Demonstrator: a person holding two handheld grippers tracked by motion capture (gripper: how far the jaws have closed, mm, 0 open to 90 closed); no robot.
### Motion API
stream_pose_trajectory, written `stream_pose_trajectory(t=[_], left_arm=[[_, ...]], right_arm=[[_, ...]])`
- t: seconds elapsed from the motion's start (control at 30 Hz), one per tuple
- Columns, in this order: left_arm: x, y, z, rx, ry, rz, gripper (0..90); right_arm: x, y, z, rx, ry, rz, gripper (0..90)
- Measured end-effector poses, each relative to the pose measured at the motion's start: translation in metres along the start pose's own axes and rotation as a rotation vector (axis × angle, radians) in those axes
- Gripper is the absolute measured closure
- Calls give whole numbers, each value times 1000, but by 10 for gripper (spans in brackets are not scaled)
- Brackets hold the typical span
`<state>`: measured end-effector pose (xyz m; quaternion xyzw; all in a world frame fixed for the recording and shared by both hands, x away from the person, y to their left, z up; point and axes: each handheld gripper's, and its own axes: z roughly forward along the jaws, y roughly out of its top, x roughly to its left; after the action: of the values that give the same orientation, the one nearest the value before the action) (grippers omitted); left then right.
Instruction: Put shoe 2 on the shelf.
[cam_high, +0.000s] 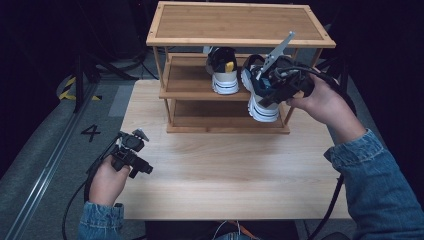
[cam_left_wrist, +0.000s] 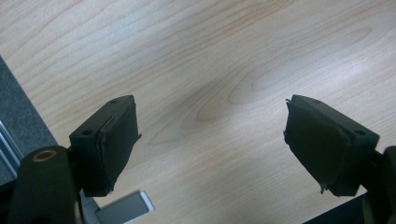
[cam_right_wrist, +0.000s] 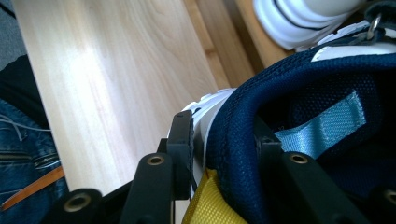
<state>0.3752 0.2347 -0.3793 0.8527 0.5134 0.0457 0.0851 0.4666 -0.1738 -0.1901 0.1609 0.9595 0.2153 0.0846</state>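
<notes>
From the high view, my right gripper carries the white-and-navy sneaker heel-first, toe dipping below the middle shelf of the bamboo rack, beside its shelved twin. My left gripper gapes empty over the pale wooden table. In the right gripper view, the jaws pinch the sneaker's padded navy collar.

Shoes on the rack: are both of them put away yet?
Not quite. One shoe already sits on the middle shelf of the wooden rack. The second shoe is in the right gripper, jaws clamped on its heel collar, held at the shelf's front edge. It has yet to be set down beside the first. The left gripper rests open over the table.
</notes>
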Motion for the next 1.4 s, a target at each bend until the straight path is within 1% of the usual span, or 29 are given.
stream_pose_trajectory(t=[0.13,0.23,0.27,0.33,0.43,0.47,0.63,0.67,0.77,0.8,0.83,0.87,0.9,0.93,0.97,1.0,1.03,1.07,1.1,1.13,1.2,1.27,1.3,1.33,1.37,1.4], left_arm=[[3,-8,-1,0,4,-20,181],[5,-12,-2,-3,9,-25,181],[5,-13,-2,-3,5,-34,181],[6,-15,-2,0,9,-33,181],[6,-16,-2,0,11,-34,181],[6,-17,-2,2,5,-38,181],[8,-18,-1,4,4,-37,181],[8,-18,-1,3,6,-35,181],[8,-18,-1,1,6,-33,182],[8,-17,-1,5,0,-34,182],[7,-17,-1,4,-4,-37,181],[8,-17,0,4,7,-28,181],[8,-17,0,4,7,-28,181],[8,-17,0,3,7,-29,181],[8,-16,1,4,4,-31,181],[8,-16,2,3,8,-31,181],[8,-16,2,8,2,-32,182],[8,-15,2,12,-5,-33,182],[8,-15,2,12,-5,-33,182],[8,-15,2,13,-4,-27,182],[8,-14,2,12,-3,-26,182],[8,-14,2,11,-2,-25,181],[8,-13,3,11,-5,-28,181],[8,-13,3,16,-4,-24,181],[8,-12,4,16,-5,-27,181],[7,-11,4,15,-10,-28,181]], right_arm=[[-14,7,6,6,0,10,679],[-22,10,11,6,-5,8,678],[-24,11,12,6,-5,10,677],[-30,13,17,13,-8,9,677],[-33,15,21,24,-15,11,677],[-36,17,25,28,-21,10,677],[-41,19,31,38,-35,5,673],[-42,19,31,36,-29,10,671],[-43,19,33,32,-30,8,664],[-43,19,34,35,-29,13,657],[-43,20,35,39,-44,4,644],[-42,21,36,35,-62,-8,633],[-42,21,36,35,-62,-8,633],[-40,21,36,33,-81,-13,617],[-40,21,36,33,-81,-13,617],[-40,21,36,29,-88,-25,604],[-40,21,37,21,-103,-39,575],[-38,21,37,8,-141,-46,532],[-38,21,37,8,-141,-46,532],[-38,21,37,0,-167,-46,496],[-38,22,37,-2,-175,-44,497],[-38,22,37,-8,-190,-23,481],[-38,22,36,-9,-199,-4,467],[-37,22,36,-22,-212,3,459],[-36,23,34,-36,-229,2,453],[-35,23,32,-54,-237,-1,436]])
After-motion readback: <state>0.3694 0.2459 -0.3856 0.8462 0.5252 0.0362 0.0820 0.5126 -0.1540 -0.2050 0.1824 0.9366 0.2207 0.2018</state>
